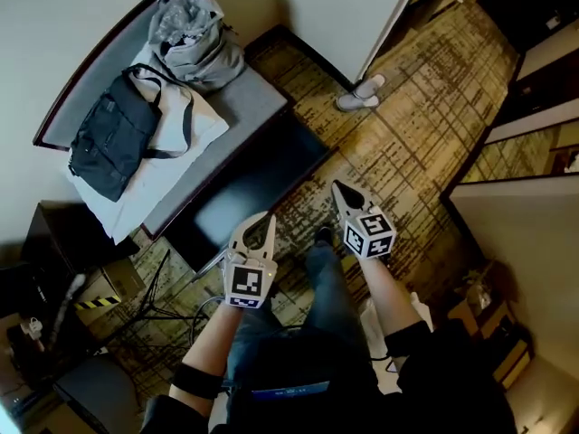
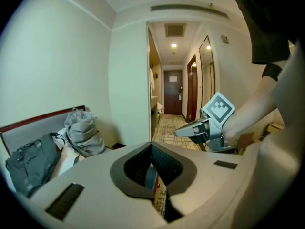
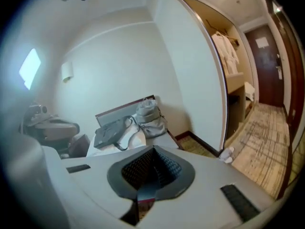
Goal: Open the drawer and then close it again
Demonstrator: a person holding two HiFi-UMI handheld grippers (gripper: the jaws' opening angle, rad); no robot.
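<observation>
Hovering over the person's legs, the left gripper (image 1: 257,222) and the right gripper (image 1: 342,193) both have their jaws pressed together, with nothing between them and no furniture touched. Beyond them, a low bench (image 1: 253,93) shows a dark front (image 1: 253,183). The drawer is probably there, though I cannot make out a handle. Neither step looks under way. A pull would need one gripper lowered, jaws parted.

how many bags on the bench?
3. On the bench: a dark bag at one end, a white tote partly under it, and a grey sack beside them near the wall. Anything beneath them would be hidden.
</observation>
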